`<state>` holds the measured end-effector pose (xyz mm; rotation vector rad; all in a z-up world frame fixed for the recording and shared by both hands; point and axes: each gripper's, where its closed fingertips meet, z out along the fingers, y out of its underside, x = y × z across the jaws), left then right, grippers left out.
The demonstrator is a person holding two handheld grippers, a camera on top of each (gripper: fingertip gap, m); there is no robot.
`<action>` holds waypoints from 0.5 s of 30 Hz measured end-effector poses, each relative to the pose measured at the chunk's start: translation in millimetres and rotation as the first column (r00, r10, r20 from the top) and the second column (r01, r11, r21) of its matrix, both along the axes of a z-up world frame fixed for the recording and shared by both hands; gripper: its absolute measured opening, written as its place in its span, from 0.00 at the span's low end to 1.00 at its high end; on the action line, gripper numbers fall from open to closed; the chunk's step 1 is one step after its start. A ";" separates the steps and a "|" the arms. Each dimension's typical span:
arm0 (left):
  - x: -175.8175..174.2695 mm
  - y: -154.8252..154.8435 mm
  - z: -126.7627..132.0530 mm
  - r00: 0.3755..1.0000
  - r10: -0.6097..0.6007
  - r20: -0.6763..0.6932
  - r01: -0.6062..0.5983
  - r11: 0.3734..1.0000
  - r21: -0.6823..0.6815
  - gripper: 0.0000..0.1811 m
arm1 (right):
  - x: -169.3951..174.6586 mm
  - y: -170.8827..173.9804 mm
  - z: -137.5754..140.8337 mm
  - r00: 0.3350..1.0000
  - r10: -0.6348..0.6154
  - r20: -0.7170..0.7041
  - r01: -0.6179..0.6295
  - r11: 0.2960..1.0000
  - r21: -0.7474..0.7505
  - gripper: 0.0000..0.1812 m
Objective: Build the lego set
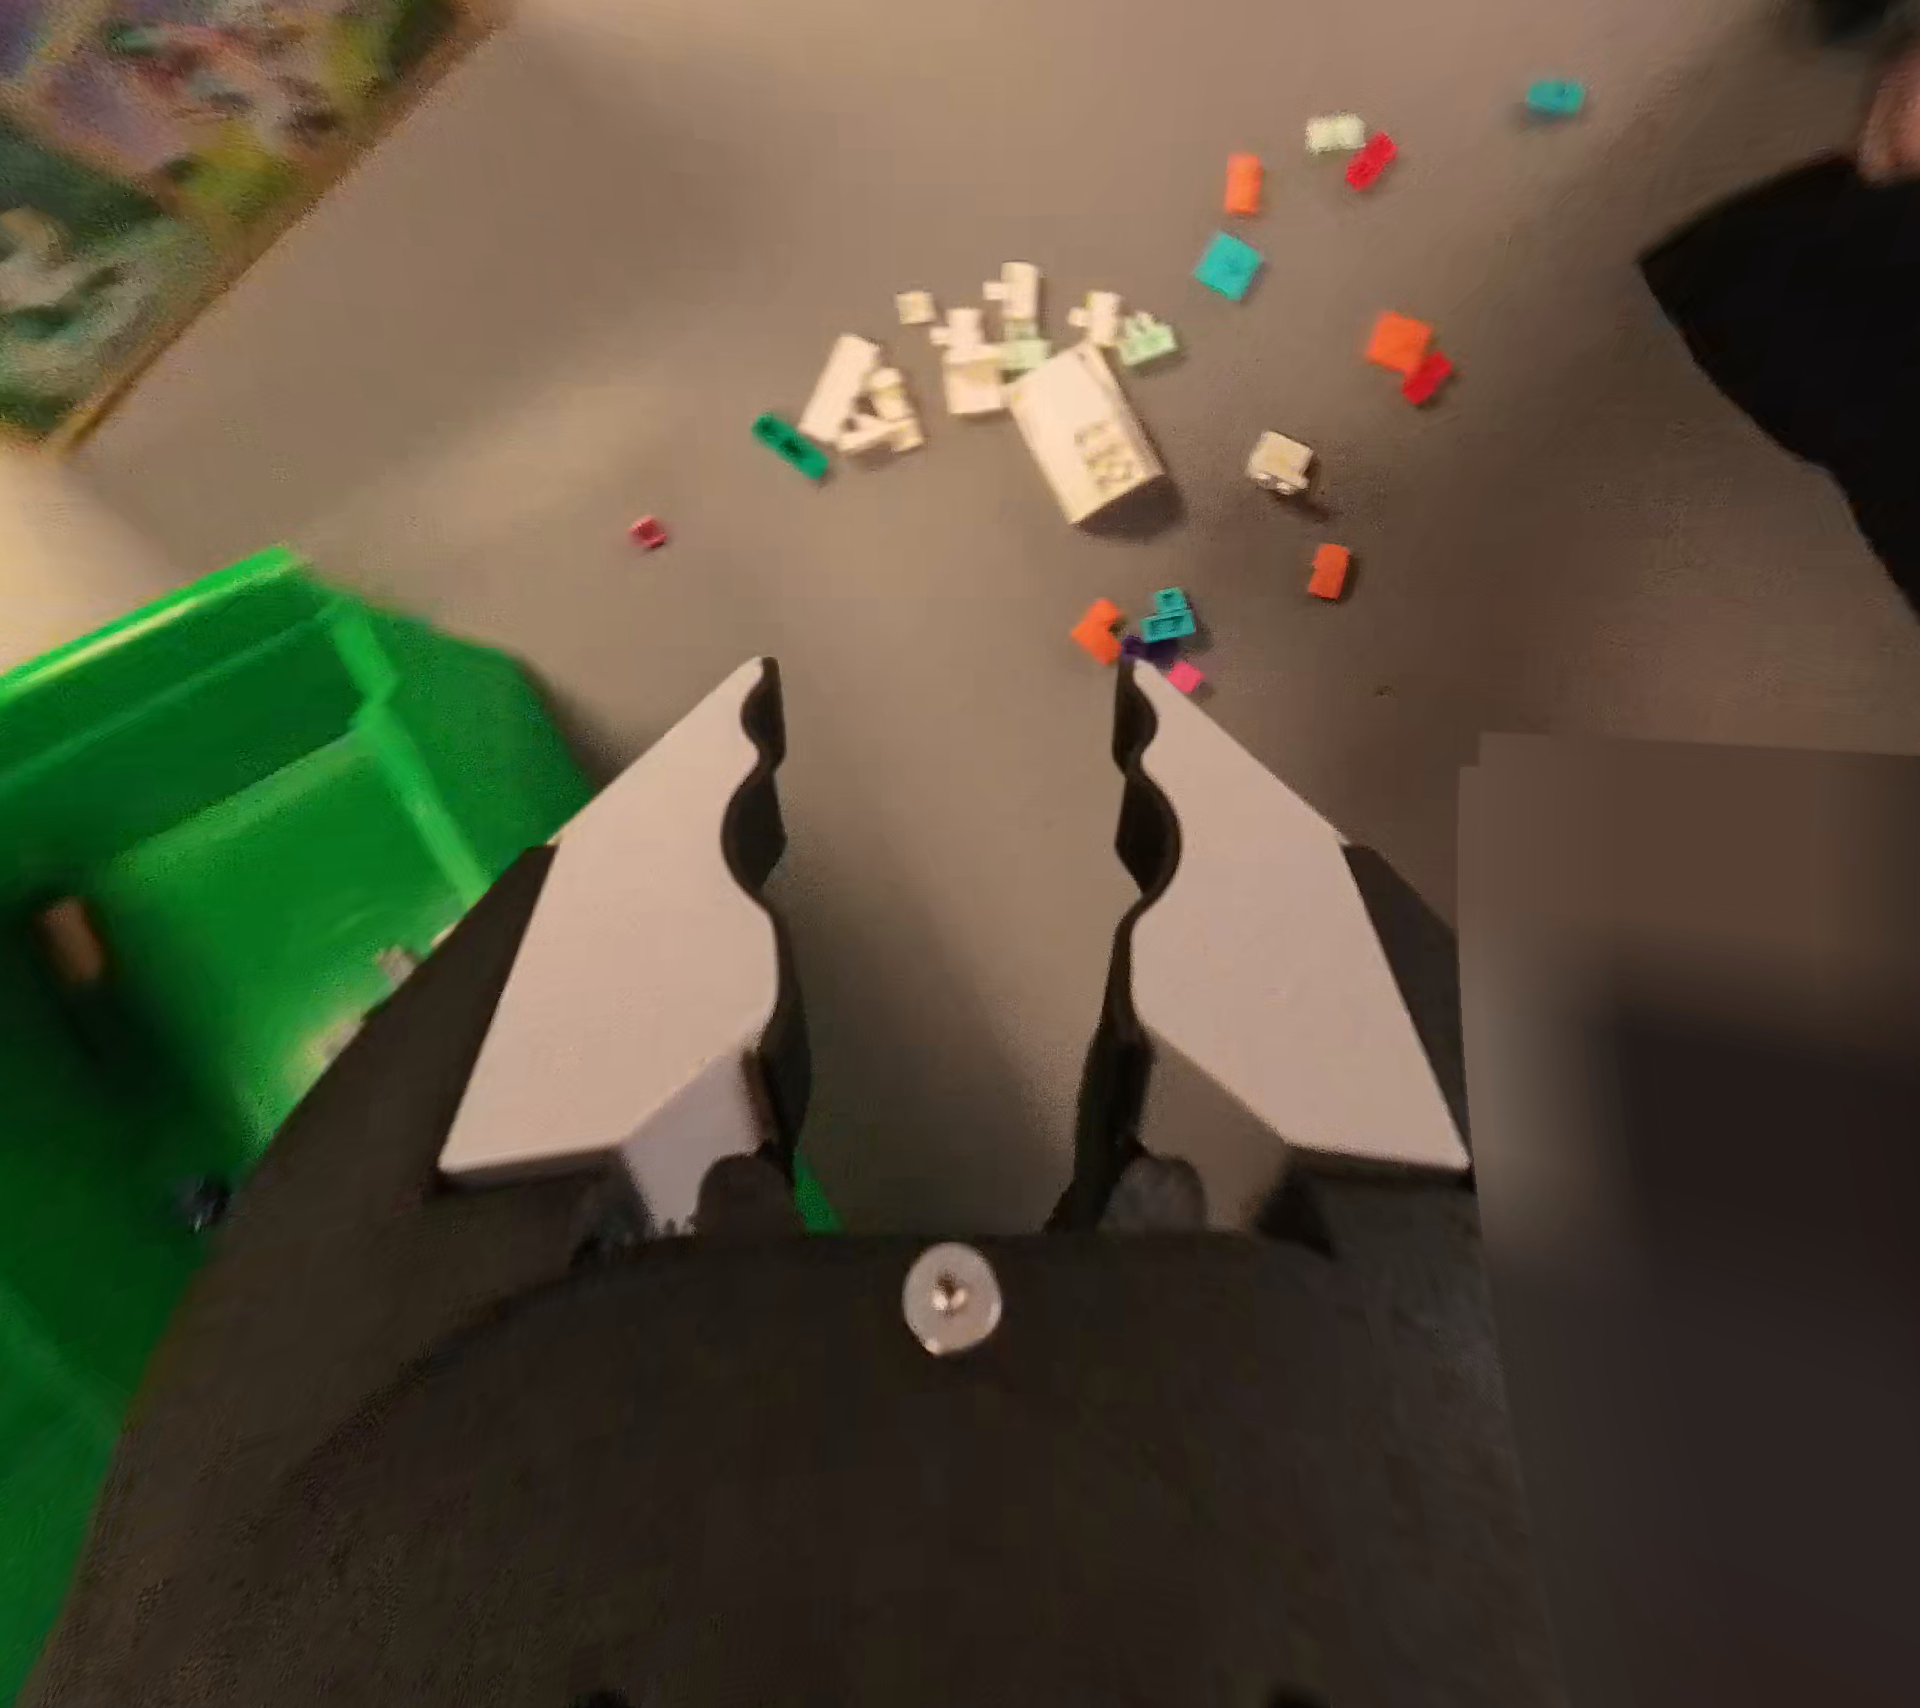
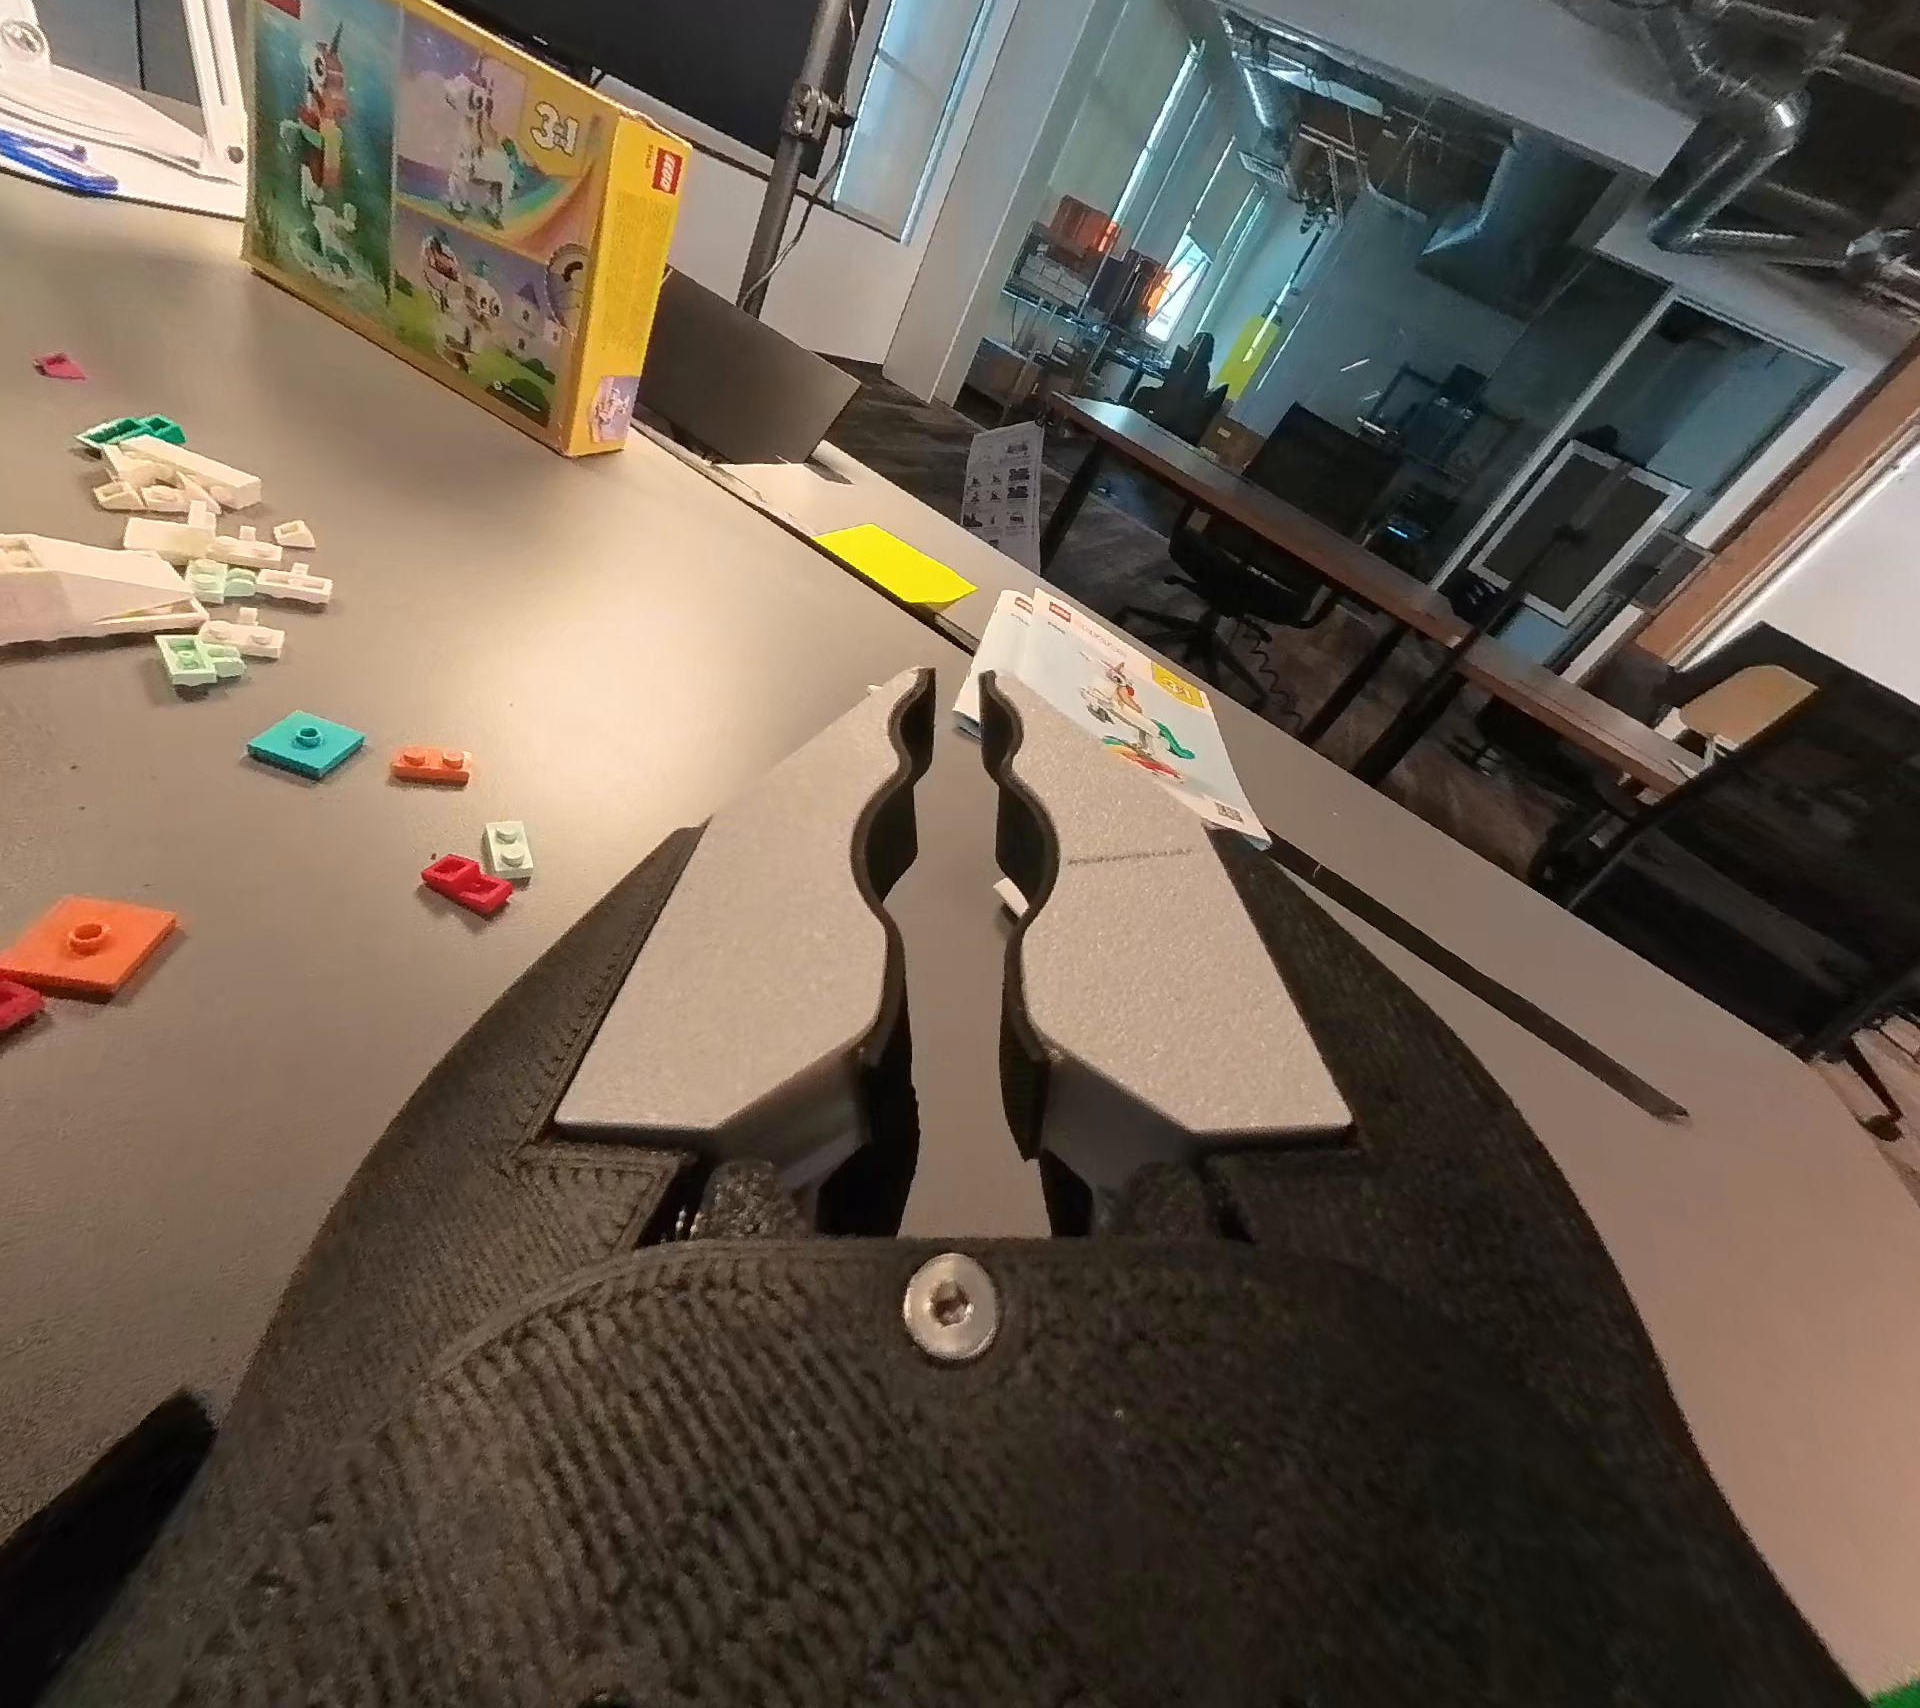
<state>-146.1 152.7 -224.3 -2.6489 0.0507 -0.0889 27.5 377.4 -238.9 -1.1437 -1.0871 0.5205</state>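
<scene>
Fingers of the left gripper (image 1: pixel 945 682) are spread wide and empty above the grey table (image 1: pixel 623 256); an orange brick (image 1: pixel 1097 630) lies nearest. The right gripper (image 2: pixel 956 690) is narrowly parted, empty, near a booklet (image 2: pixel 1143 723).

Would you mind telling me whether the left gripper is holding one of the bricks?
No, the left gripper is open with only bare grey table showing between its fingers.

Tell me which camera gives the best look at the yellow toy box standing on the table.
The right wrist view: the yellow toy box stands upright near the table's far edge, sharp, with its picture front and yellow side both clear. The left wrist view catches only part of it at the top left corner, badly blurred and cut off by the frame.
</scene>
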 end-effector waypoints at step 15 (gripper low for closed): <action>40.4 2.2 -113.6 0.982 -0.187 0.010 0.168 0.854 -0.492 0.13 | -0.8 -0.5 -0.5 1.000 0.007 0.002 -0.007 1.000 -0.003 0.04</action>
